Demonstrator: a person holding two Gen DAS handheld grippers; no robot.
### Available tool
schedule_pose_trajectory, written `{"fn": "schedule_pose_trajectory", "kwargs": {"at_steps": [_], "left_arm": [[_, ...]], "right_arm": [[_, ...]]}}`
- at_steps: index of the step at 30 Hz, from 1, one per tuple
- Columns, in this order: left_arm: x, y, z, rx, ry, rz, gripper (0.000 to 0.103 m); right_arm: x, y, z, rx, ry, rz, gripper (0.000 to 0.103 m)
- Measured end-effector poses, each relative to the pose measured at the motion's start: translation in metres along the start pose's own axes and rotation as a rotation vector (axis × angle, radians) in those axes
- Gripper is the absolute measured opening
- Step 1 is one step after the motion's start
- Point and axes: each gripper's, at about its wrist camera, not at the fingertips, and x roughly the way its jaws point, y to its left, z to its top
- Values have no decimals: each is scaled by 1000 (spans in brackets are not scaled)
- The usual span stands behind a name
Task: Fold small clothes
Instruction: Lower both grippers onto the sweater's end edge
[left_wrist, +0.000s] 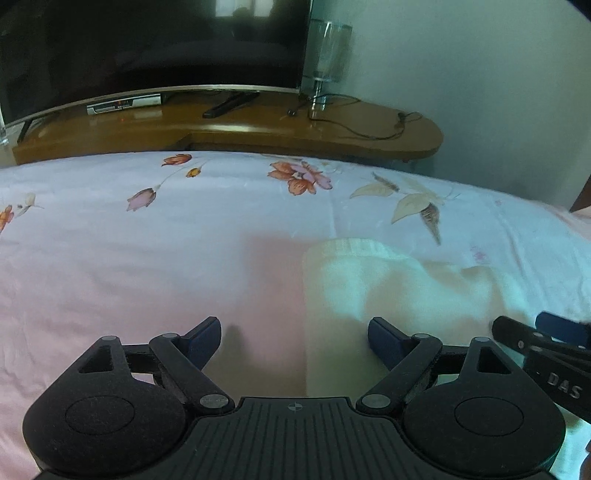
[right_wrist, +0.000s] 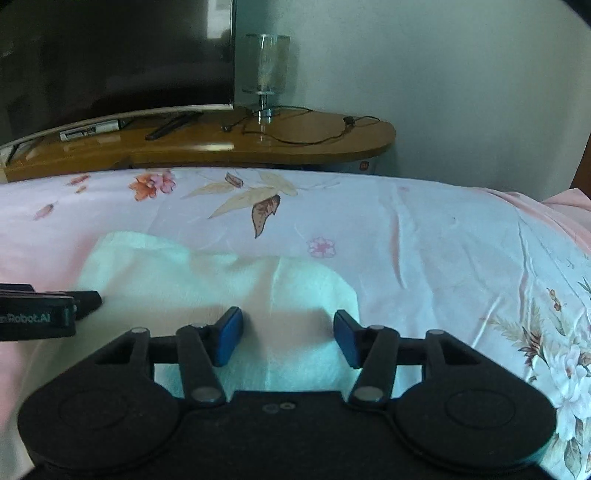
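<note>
**Bedroom with a television at the foot of the bed**

A bed (left_wrist: 147, 258) fills the foreground, covered by a pale pink sheet printed with flowers and leaves. Beyond its far edge stands a glossy brown wooden cabinet (left_wrist: 369, 140) with a rounded end. On it sit a large dark television (left_wrist: 147, 44), a silver set-top box (left_wrist: 123, 103), a black remote control (left_wrist: 231, 104), a glass-shaded lamp (right_wrist: 266, 70) and a trailing black cable (left_wrist: 369, 129). Behind them rises a plain, pale wall (right_wrist: 443, 92). Soft light falls across the sheet.
</note>
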Motion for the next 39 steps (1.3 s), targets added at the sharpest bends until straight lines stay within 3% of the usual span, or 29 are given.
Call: {"fn": "schedule_pose_trajectory", "kwargs": {"at_steps": [3, 12, 16, 29, 39], "left_arm": [[-16, 3, -6, 15, -6, -28, 87], [-46, 8, -34, -6, 48, -133, 87], [-50, 1, -44, 9, 74, -164, 87], [-32, -2, -57, -49, 111, -227, 86], [-24, -1, -55, -71, 95, -286, 81]], "right_arm": [[-25, -9, -5, 60, -29, 34, 68], [-59, -35, -36, 226, 39, 96, 68], [-68, -33, -47, 221, 50, 97, 69], [-61, -38, -54, 245, 69, 106, 73], [-36, -43, -52, 317, 97, 196, 71]]}}
